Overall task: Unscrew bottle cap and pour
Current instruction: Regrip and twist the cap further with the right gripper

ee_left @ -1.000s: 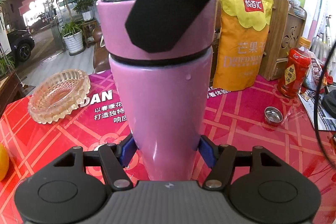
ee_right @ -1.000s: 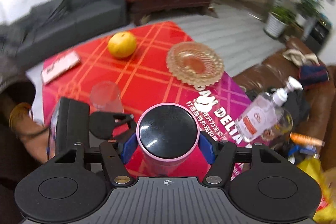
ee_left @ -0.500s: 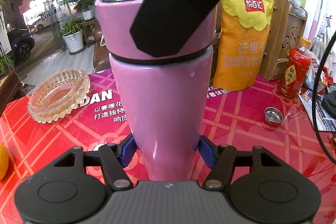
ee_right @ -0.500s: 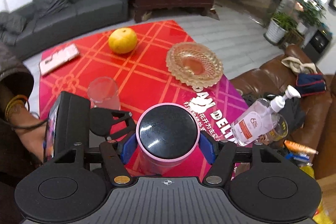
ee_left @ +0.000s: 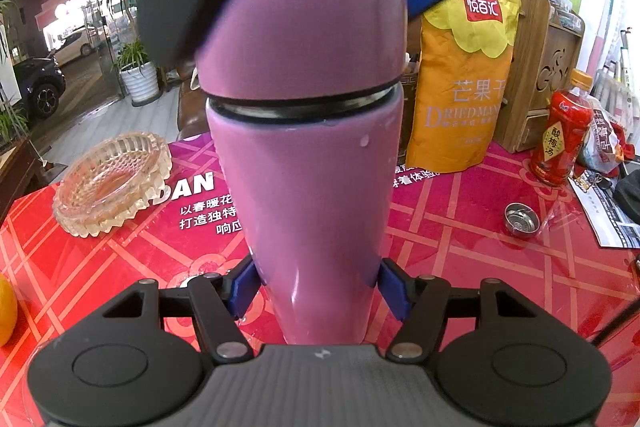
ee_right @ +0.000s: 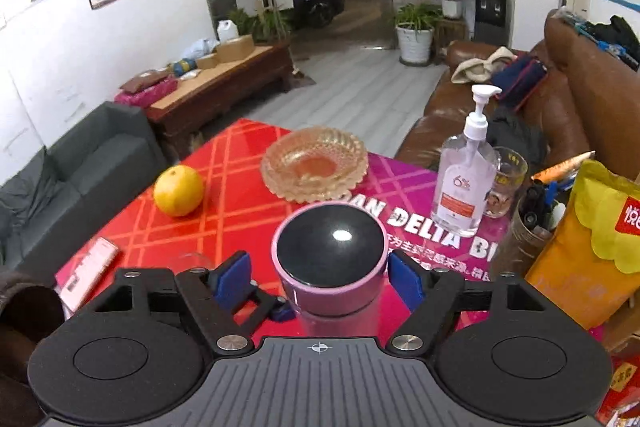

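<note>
The red-patterned desk [ee_right: 248, 195] carries everything, and on it the pink bottle [ee_left: 316, 211] stands upright, clamped low on its body by the left gripper [ee_left: 316, 285], whose blue fingers [ee_left: 242, 287] press in from both sides, most likely to keep the body from turning. The cap [ee_right: 331, 255] sits on top with a dark ring showing beneath it in the left view, so whether it is loosened I cannot tell. The right gripper [ee_right: 320, 279] straddles that cap from above with its fingers [ee_right: 404, 285] parted: the right pad lies at the rim, the left stands clear (a stance that suits either regripping or letting go). Only the right view shows the cap's black top, the orange [ee_right: 179, 190], and the small glass [ee_right: 188, 261] half hidden behind the fingers; only the left shows the grip on the body.
</note>
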### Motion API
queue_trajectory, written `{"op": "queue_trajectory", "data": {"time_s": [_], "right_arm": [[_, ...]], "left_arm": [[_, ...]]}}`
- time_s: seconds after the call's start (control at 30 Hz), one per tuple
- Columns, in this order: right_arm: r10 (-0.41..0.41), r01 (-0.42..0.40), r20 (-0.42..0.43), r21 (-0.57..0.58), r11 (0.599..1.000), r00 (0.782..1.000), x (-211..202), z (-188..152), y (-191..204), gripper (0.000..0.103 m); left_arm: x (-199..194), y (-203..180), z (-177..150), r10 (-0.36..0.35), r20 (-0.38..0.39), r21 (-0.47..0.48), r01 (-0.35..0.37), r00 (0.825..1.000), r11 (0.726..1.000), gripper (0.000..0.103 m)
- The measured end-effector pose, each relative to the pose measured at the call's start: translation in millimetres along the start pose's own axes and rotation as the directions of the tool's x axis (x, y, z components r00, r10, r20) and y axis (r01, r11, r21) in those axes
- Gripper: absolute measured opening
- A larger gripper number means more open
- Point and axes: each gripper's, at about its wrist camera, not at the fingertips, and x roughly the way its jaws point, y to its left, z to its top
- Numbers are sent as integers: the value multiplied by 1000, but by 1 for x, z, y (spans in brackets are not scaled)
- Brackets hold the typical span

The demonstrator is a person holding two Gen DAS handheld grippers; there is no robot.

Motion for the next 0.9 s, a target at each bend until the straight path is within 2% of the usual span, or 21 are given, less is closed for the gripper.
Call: {"op": "queue_trajectory", "data": {"time_s": [0.03, 0.4, 0.6, 0.73, 0.77, 0.9], "right_arm": [[4, -4, 2, -1, 1000, 1000, 0, 0, 0, 64], [43, -43, 18, -14, 999, 999, 2, -3, -5, 63], [106, -113, -52, -142, 984, 993, 6, 5, -7, 63], [83, -90, -49, -159, 983, 995, 7, 2, -2, 67], [65, -70, -39, -144, 987, 997, 7, 0, 0, 73], [32, -32, 16, -2, 999, 999, 6, -10, 4, 75]], "left_arm": [[0, 0, 0, 1, 0, 1, -1, 1000, 1000, 66], [3, -1, 2, 7, -2, -4, -7, 1000, 1000, 66], [2, 0, 1, 5, -4, -3, -5, 1000, 1000, 66], [3, 0, 2, 4, -4, -4, -4, 1000, 1000, 66], [2, 0, 2, 4, -4, -4, -4, 1000, 1000, 66], [3, 1, 2, 3, -3, -6, -3, 1000, 1000, 66]]}}
